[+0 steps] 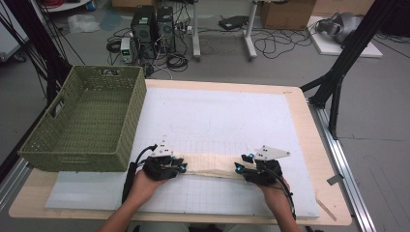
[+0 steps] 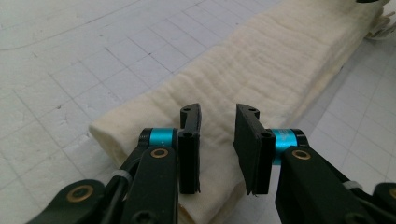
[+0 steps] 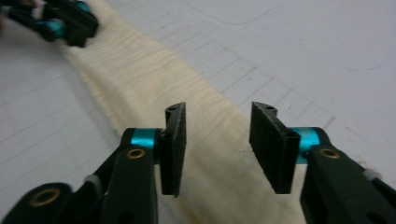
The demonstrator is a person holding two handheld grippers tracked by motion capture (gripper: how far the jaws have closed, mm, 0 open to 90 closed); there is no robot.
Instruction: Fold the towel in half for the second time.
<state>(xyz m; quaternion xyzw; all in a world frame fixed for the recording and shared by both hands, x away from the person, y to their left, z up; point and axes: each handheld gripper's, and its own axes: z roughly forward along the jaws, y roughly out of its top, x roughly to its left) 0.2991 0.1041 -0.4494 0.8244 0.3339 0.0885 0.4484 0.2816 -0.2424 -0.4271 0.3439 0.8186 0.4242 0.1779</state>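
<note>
Forearms come in at the near edge of the tabletop (image 1: 309, 121), a wide wooden board under a white gridded mat (image 1: 217, 116). At far left stands a green woven basket (image 1: 84, 121), well apart from the work. Along the near middle of the mat lies the folded cream cloth (image 1: 210, 164), a long narrow band whose long axis runs left to right, one end toward each hand.

The left gripper (image 2: 217, 140) hangs over the cloth's left end, fingers (image 2: 189, 149) parted with a gap between them, the fabric below and pressed by neither pad. The right gripper (image 3: 217, 140) sits over the right end, fingers (image 3: 273, 144) released and wider apart, cloth beneath and nothing clamped.

The step in hand looks like taking both ends for another fold. To do it well, each gripper should drop squarely over its end, catch all the layers at once, and close at matching spots so the band lifts level and stays straight.
</note>
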